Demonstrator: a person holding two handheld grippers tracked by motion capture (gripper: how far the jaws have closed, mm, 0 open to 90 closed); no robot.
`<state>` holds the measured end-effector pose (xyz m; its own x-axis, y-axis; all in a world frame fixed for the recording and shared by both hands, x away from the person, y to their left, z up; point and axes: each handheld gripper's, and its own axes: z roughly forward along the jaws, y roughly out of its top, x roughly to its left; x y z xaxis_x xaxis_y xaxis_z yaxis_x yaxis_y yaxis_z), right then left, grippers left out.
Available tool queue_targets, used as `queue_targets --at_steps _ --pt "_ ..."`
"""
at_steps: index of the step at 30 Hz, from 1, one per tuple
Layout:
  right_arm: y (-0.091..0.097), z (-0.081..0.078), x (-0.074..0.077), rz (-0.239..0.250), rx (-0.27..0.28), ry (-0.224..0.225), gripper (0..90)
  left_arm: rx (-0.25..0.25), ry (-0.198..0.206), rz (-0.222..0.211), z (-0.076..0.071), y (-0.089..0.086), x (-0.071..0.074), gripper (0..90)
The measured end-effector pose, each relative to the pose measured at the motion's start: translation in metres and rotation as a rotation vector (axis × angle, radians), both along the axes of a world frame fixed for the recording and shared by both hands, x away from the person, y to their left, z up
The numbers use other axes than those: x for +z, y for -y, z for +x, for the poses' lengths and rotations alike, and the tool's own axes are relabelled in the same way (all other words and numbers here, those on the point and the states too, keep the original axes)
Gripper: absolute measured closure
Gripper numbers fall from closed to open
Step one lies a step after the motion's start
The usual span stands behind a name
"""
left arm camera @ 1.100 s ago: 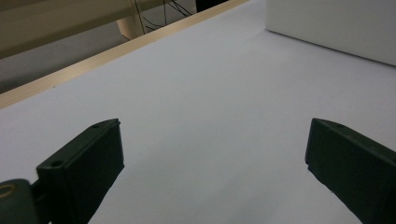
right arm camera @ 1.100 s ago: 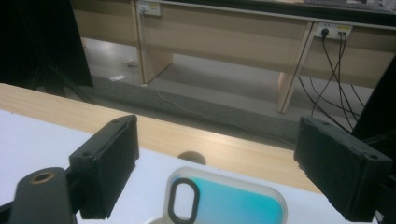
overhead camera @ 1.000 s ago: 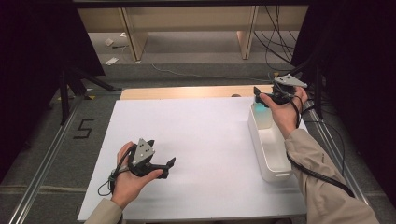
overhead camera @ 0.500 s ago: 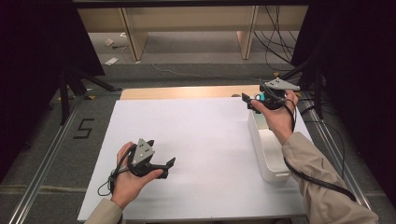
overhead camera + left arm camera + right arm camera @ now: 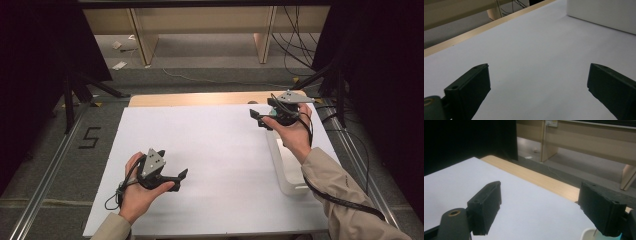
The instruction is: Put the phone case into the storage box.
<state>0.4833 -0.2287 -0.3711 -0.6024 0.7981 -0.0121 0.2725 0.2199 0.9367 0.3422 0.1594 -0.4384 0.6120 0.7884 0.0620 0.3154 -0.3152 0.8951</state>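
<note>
Desk (image 5: 215,150) under white sheet. Near edge: left claw (image 5: 181,174) spread wide, empty, low over the sheet. Farther right: white tray (image 5: 280,160) along the desk's right side. Beyond, right claw (image 5: 256,116) held over the tray's far end, jaws parted, having just narrowed slightly, nothing between them.

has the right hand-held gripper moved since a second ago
Yes. The right hand-held gripper has shifted left off the white bin's far end toward the table's middle.

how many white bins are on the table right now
1: a white bin along the table's right edge, below the right gripper; the person's right forearm hides part of it.
</note>
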Motion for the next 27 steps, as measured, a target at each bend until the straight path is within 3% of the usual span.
queue_targets --at_steps 14,27 --pt "0.004 -0.039 0.001 0.051 0.149 -0.006 19.6 0.001 0.000 -0.002 0.000 -0.001 0.001 3.9" --pt "0.021 -0.069 -0.004 0.052 0.205 -0.005 19.4 0.003 -0.002 -0.003 -0.001 -0.001 0.001 3.9"
